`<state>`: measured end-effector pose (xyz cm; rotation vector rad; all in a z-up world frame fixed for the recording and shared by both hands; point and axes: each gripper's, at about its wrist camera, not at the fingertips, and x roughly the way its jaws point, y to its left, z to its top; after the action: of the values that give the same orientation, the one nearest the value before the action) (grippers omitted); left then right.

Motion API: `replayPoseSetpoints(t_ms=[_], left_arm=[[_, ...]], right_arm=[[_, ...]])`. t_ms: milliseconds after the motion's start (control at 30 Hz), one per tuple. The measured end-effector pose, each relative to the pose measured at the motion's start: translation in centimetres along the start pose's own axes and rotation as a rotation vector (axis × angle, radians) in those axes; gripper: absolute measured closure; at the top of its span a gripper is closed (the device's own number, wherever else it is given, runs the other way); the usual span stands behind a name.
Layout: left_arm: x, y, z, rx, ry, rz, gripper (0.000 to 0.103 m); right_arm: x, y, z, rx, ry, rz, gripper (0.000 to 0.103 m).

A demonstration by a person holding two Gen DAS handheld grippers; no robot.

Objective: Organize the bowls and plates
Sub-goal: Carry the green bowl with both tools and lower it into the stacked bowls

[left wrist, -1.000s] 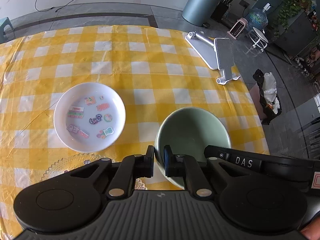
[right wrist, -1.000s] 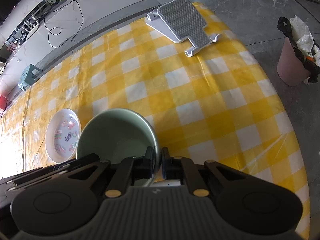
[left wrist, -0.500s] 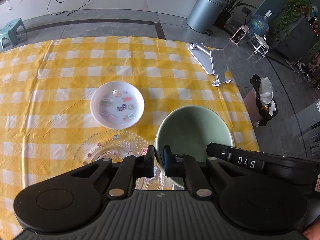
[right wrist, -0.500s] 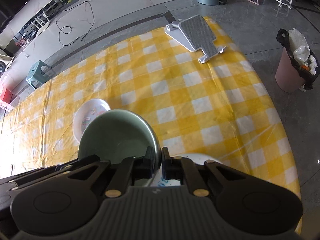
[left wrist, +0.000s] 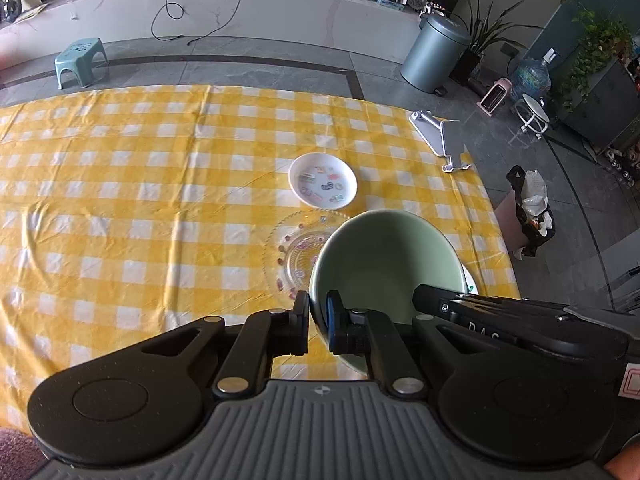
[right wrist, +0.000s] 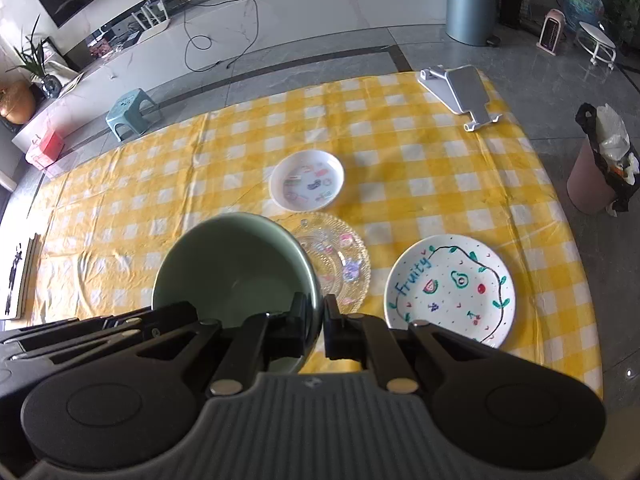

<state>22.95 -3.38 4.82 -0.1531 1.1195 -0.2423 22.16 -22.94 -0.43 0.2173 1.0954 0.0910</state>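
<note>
Both grippers hold one pale green bowl [left wrist: 384,256] high above the table. My left gripper [left wrist: 318,312] is shut on its left rim. My right gripper [right wrist: 320,312] is shut on its right rim; the bowl also shows in the right wrist view [right wrist: 232,268]. Below lie a small white sticker plate [right wrist: 307,185], a clear glass plate [right wrist: 340,264] and a white "Fruity" plate [right wrist: 450,286]. The sticker plate [left wrist: 322,185] and the glass plate [left wrist: 296,252] also show in the left wrist view, the glass one partly hidden by the bowl.
A yellow checked tablecloth [right wrist: 400,140] covers the table. A grey tablet stand [right wrist: 460,94] lies at the far right corner. Beyond the table's right edge stands a pink bin [right wrist: 592,184]. A teal stool [left wrist: 80,60] and a metal bin [left wrist: 434,54] stand on the floor.
Both grippers have risen and drawn back with the green bowl. More of the table now shows, including the glass plate and the "Fruity" plate.
</note>
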Motion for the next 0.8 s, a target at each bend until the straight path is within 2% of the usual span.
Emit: replayPoseSetpoints(t_ms=[200, 400, 633, 800], left_arm=[[-3.4, 3.0, -3.1, -0.025, -0.008, 0.018, 0.094], [-4.9, 6.0, -6.5, -0.06, 0.004, 0.041, 0.094], [-4.4, 9.0, -9.1, -0.112, 0.042, 0.037, 0.094], [-2.8, 10.1, -9.9, -0.131, 0.07, 0.035, 0.094]], right_arm=[[-2.2, 4.1, -3.8, -0.06, -0.004, 0.028, 0.097], [-2.3, 7.6, -7.4, -0.128, 0.024, 0.037, 0.097], [-0.5, 10.1, -10.3, -0.192, 0.073, 0.014, 0.097], [1.5, 10.6, -10.8, -0.196, 0.109, -0.008, 0.096]])
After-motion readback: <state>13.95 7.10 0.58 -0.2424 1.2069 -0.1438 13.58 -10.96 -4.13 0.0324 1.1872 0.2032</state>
